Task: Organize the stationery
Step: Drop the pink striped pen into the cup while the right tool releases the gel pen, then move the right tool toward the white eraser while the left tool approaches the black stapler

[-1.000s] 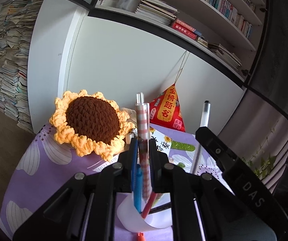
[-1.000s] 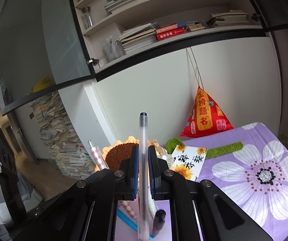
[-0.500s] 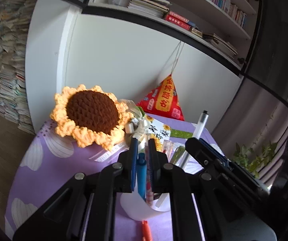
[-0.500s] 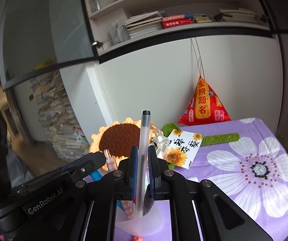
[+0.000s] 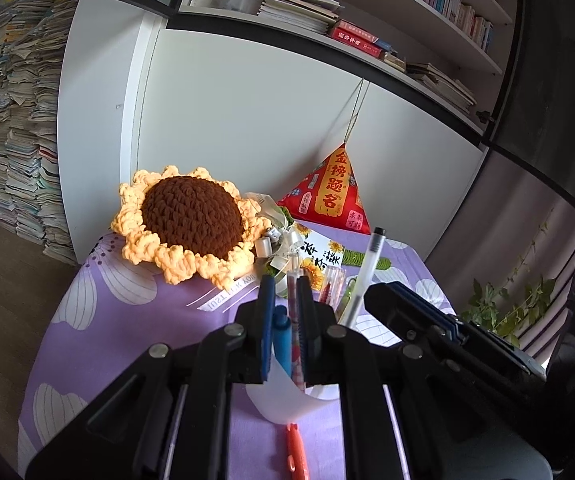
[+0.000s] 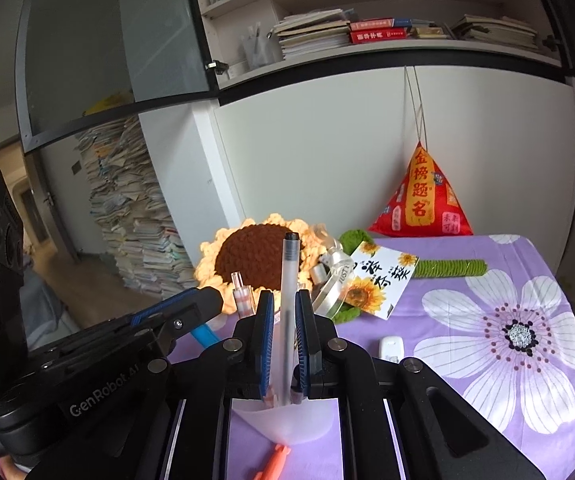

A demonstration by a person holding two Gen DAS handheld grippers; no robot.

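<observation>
A white translucent pen cup (image 5: pixel 287 396) stands on the purple flowered tablecloth, also seen in the right wrist view (image 6: pixel 287 420). My left gripper (image 5: pixel 285 292) is nearly shut around a pink-striped pen (image 5: pixel 294 312) and a blue pen (image 5: pixel 282 336) that stand in the cup. My right gripper (image 6: pixel 285 304) is shut on a clear gel pen with a black cap (image 6: pixel 289 280), held upright with its lower end in the cup. That pen also shows in the left wrist view (image 5: pixel 367 276). An orange pen (image 5: pixel 296 452) lies on the cloth in front of the cup.
A crocheted sunflower (image 5: pixel 191 224) lies behind the cup, with a sunflower card (image 6: pixel 379 276), a green knitted stem (image 6: pixel 451 268) and a red pyramid pouch (image 6: pixel 423 200). A small white eraser (image 6: pixel 391 348) lies right of the cup. The table's edge drops off at left.
Both grippers have lowered with their pens into the cup. The striped pen, high above my left fingers a second ago, now sits deep in the cup.
</observation>
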